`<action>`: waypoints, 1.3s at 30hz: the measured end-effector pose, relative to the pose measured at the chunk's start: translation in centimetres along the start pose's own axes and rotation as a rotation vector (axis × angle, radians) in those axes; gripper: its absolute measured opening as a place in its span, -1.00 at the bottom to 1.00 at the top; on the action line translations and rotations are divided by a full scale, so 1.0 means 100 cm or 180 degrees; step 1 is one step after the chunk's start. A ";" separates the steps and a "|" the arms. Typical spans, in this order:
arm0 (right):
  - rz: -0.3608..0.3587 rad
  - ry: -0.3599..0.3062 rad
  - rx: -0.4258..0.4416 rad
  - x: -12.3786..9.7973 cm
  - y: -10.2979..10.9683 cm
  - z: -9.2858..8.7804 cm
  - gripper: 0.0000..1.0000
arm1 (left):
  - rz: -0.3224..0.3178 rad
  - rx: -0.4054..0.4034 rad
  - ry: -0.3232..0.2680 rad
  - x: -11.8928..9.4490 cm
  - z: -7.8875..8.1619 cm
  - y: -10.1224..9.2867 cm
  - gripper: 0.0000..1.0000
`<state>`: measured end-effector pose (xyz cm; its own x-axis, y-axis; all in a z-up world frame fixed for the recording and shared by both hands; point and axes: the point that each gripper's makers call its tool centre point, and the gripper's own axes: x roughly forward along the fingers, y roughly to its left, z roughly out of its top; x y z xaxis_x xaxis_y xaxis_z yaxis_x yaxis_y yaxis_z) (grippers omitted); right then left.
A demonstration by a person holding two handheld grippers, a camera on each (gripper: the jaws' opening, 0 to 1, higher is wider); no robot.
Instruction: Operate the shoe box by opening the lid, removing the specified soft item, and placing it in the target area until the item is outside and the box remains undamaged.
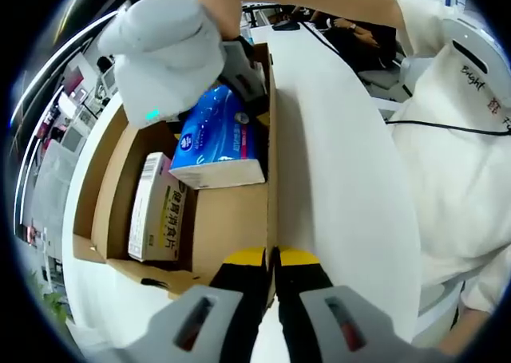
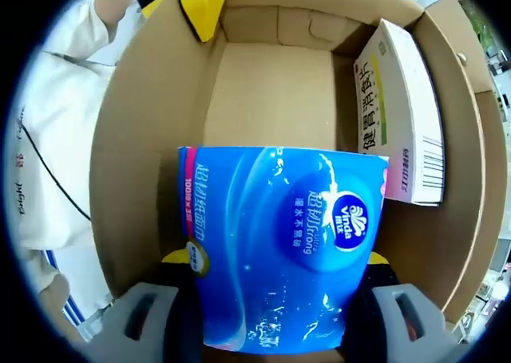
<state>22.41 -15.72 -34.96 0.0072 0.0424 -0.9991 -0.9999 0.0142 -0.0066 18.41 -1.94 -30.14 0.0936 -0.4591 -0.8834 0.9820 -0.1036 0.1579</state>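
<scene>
White tabletop [image 1: 343,179] carries the open brown cardboard shoe box [image 1: 227,235], whose wall my left tongs [image 1: 271,269] pinch closed to steady it while my right tongs [image 2: 275,299] clamp the soft blue tissue pack [image 2: 279,243], lifting it above the box floor.

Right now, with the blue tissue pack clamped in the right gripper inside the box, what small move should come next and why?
Probably lift the right gripper straight up. It is shut on the blue tissue pack, which is still partly inside the cardboard box beside the white carton. The left gripper pinches the box wall, steadying it, so a vertical lift should clear the walls without tearing them.
</scene>
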 end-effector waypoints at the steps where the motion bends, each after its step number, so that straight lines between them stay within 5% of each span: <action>1: 0.0015 -0.0074 -0.0154 -0.004 0.000 -0.001 0.41 | -0.0004 0.0025 0.0000 0.000 0.000 -0.001 -0.95; 4: -0.0008 -0.0032 0.0011 -0.009 -0.006 -0.005 0.41 | 0.0017 0.0018 -0.0027 0.000 0.000 0.000 -0.94; 6: -0.0002 -0.0135 -0.0163 -0.012 -0.005 0.000 0.41 | 0.0005 0.0001 -0.0019 -0.001 0.000 0.001 -0.94; 9: 0.0003 -0.0452 -0.0078 -0.027 -0.009 0.013 0.41 | -0.0012 -0.0033 0.0012 0.000 -0.001 0.001 -0.95; 16: -0.0173 -0.0274 -0.0149 -0.050 -0.006 0.008 0.39 | 0.0051 0.0026 -0.0018 -0.001 -0.001 0.001 -0.94; 20: -0.0510 -0.0133 -0.0303 -0.087 -0.010 0.007 0.39 | 0.0062 0.0008 -0.0038 -0.001 -0.001 0.001 -0.93; 28: -0.0491 -0.0127 -0.0282 -0.097 -0.009 0.008 0.39 | 0.0048 0.0017 -0.0041 -0.001 -0.001 0.001 -0.93; 34: -0.0518 0.0173 -0.0567 -0.107 -0.003 -0.001 0.39 | 0.0018 -0.0006 -0.0004 -0.001 -0.001 0.000 -0.94; 39: -0.0482 0.0080 -0.0500 -0.111 0.002 0.005 0.39 | 0.0046 0.0019 -0.0047 -0.002 -0.001 0.001 -0.93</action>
<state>22.11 -15.67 -23.87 0.1591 0.0266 -0.9869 -0.9773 -0.1373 -0.1613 18.46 -1.79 -30.00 0.1053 -0.4734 -0.8745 0.9796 -0.1021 0.1732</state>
